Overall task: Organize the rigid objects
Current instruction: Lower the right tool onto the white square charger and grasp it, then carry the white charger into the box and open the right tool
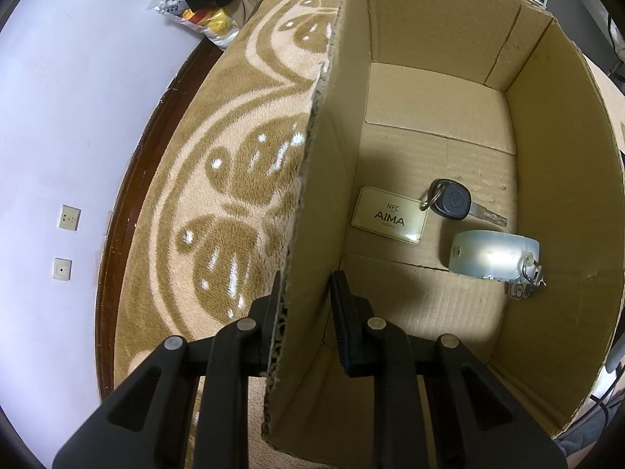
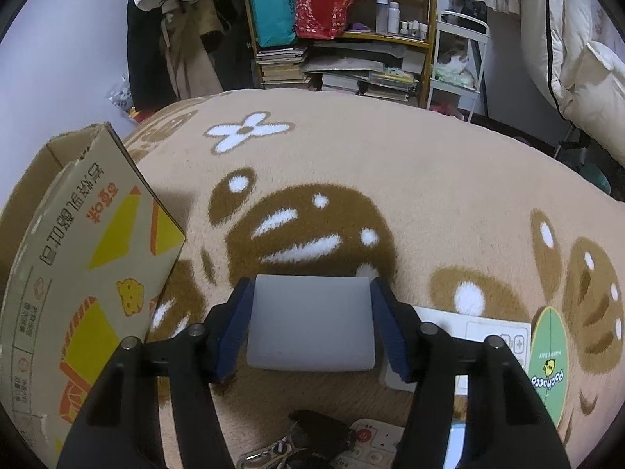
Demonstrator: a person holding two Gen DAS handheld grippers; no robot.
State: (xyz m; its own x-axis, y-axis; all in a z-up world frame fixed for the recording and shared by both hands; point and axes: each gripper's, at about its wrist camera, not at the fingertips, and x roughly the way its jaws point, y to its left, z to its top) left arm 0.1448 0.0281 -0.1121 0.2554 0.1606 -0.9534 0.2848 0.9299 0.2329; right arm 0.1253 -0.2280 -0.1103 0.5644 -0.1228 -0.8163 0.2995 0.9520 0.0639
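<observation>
My left gripper [image 1: 308, 277] is shut on the near wall of an open cardboard box [image 1: 332, 156], with one finger outside and one inside. On the box floor lie a cream NFC card [image 1: 390, 215], a black car key [image 1: 453, 203] and a pale rounded tag [image 1: 492, 254] on a key ring. In the right wrist view the same box [image 2: 78, 254] stands at the left, showing yellow and orange print. My right gripper [image 2: 310, 285] has a flat grey rectangular block [image 2: 312, 328] between its blue pads, which touch both its sides, above the blanket.
A tan patterned fleece blanket [image 2: 390, 179] covers the surface. Below the right gripper lie a dark key bundle [image 2: 308, 430], a white remote [image 2: 371, 445], a white panel [image 2: 488, 336] and a green oval card [image 2: 549, 359]. A crowded shelf [image 2: 343, 39] stands behind.
</observation>
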